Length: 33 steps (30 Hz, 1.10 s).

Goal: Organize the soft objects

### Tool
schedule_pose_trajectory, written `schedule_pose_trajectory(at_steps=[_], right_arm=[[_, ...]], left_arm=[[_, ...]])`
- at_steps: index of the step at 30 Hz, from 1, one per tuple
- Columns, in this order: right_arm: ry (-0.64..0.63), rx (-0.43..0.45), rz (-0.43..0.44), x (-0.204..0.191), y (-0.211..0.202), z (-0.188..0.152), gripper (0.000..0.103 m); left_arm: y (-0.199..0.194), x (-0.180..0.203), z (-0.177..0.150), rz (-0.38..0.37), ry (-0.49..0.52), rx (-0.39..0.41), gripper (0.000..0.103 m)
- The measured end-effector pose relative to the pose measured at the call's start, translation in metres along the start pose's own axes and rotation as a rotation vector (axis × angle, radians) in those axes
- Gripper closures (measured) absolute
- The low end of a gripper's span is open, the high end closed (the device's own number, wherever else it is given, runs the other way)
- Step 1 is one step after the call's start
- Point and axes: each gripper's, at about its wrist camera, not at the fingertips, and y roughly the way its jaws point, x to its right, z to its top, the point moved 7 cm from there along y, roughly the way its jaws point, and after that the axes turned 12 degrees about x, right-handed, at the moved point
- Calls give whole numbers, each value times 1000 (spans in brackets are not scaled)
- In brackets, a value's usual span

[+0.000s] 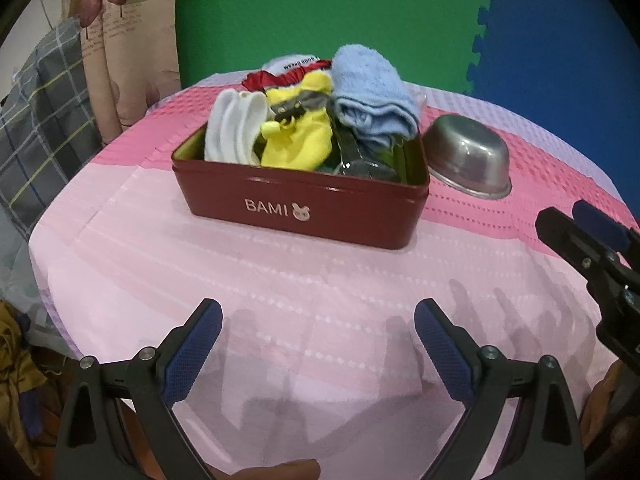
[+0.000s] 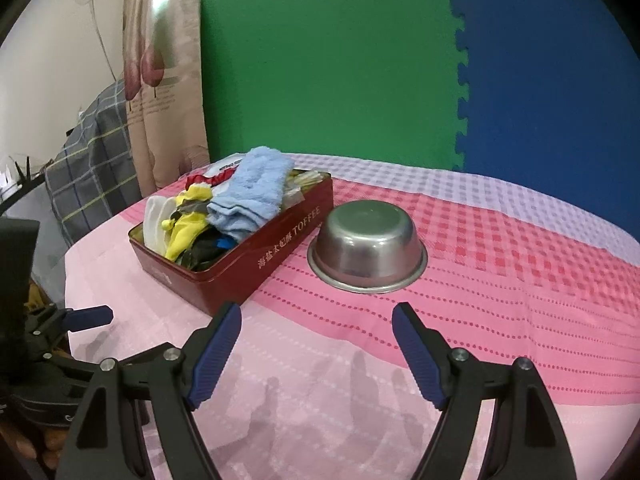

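A dark red tin box [image 1: 304, 216] [image 2: 256, 264] stands on the pink tablecloth, filled with soft things. A folded light blue towel [image 1: 372, 88] [image 2: 256, 188] lies on top at the right, yellow cloth [image 1: 298, 136] [image 2: 186, 232] in the middle, white cloth [image 1: 232, 128] [image 2: 154, 216] at the left, and a red and white piece [image 1: 288, 74] at the back. My left gripper [image 1: 318, 320] hovers open over the cloth in front of the box, nothing between its fingers. My right gripper [image 2: 316, 322] is open too, empty, near the box's corner and the bowl.
An upside-down steel bowl [image 1: 466, 160] [image 2: 368, 250] sits just right of the box. The table [image 1: 120, 264] ends at the left, where plaid fabric [image 1: 44, 120] and a curtain hang. Green and blue foam mats [image 2: 400, 60] stand behind. The right gripper's fingers [image 1: 576, 236] show at the right edge.
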Motion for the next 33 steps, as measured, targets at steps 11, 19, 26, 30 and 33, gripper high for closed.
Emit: schedule_pose_trajectory(at_steps=[11,19,26,30,33], right_arm=[[-7,-10,3,-2,2,-2,23],[-11,-13,6,-3,2,-3,23],[-16,-17,5,-5,2,-4,23],[-18,-19,5,-5,3,-4,23],[-19,-19,6,-6,3,-4,23]], left_arm=[[10,0,-9,1,-20,-40,7],[12,-1,-10,5,-11,-45,7],[12,0,-11,9,-6,-47,7],[13,1,-12,11,-3,-46,7],[13,0,-12,11,-2,-46,7]])
